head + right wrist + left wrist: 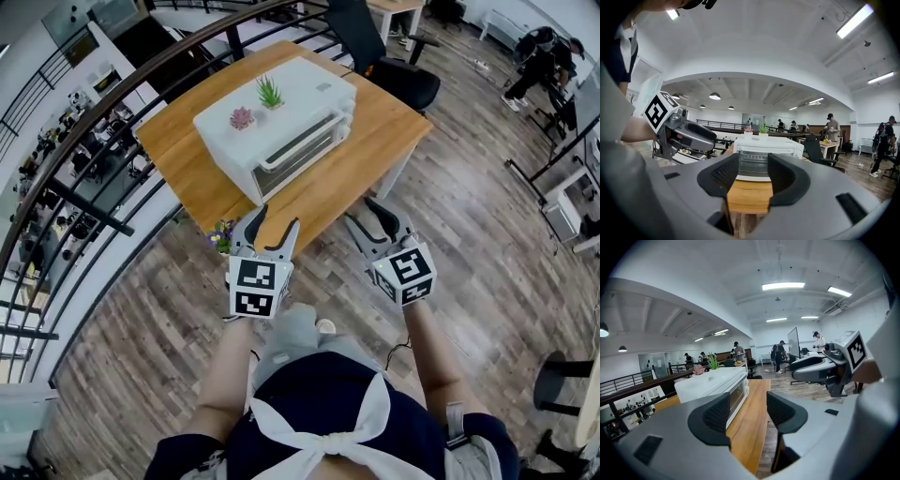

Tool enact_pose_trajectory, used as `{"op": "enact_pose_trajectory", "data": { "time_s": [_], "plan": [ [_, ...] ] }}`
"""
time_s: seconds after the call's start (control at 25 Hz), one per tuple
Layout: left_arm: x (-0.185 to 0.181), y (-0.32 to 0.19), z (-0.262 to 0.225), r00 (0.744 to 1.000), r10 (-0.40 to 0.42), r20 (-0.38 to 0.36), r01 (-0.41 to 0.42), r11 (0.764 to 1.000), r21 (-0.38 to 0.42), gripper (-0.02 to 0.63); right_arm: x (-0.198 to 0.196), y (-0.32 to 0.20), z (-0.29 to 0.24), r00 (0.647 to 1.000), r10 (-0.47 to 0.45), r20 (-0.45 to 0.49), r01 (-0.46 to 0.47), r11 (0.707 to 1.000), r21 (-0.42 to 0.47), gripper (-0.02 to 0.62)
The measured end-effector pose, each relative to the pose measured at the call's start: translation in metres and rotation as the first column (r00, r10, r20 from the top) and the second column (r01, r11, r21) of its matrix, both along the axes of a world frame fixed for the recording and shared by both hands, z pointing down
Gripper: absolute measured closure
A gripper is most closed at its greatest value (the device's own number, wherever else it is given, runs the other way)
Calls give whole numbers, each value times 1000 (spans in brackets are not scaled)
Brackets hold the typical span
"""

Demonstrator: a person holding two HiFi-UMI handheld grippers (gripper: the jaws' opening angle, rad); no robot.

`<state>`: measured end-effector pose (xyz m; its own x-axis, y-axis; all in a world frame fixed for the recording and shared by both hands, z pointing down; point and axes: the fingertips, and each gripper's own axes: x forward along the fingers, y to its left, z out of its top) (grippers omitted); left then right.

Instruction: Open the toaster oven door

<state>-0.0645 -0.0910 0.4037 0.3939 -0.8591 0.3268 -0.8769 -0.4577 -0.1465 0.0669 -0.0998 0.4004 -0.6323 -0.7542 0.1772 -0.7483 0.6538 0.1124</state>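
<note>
A white toaster oven [281, 127] stands on a wooden table [384, 131], its glass door shut and facing me. The left gripper view shows the oven [719, 383] from its side; the right gripper view shows its [764, 157] front squarely. My left gripper [275, 223] hovers open just short of the table's near edge, nothing between its fingers [717, 416]. My right gripper [367, 214] is beside it, also open and empty, with the oven framed between its pads [724, 176]. Both are well apart from the oven.
Two small potted plants [269, 92] sit on top of the oven. A black office chair [380, 52] stands behind the table. A dark railing [94, 187] runs along the left. A small flower pot [222, 236] sits under the table's near corner. People stand far off.
</note>
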Motion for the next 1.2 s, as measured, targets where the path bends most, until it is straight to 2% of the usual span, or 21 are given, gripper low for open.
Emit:
{"op": "enact_pose_trajectory", "data": {
  "time_s": [0.6,0.88,1.2],
  "plan": [
    [-9,-63,12,998,-5,68,8,999,-42,370,-12,-65,8,995,-57,-86,57,998,-5,408],
    [-13,-100,19,995,-5,96,12,997,-70,370,-22,-107,6,986,-97,-139,97,995,-7,405],
    [-22,-127,36,987,-20,160,40,992,-121,370,-41,-144,20,965,-160,-209,157,987,-30,392]
  ]
}}
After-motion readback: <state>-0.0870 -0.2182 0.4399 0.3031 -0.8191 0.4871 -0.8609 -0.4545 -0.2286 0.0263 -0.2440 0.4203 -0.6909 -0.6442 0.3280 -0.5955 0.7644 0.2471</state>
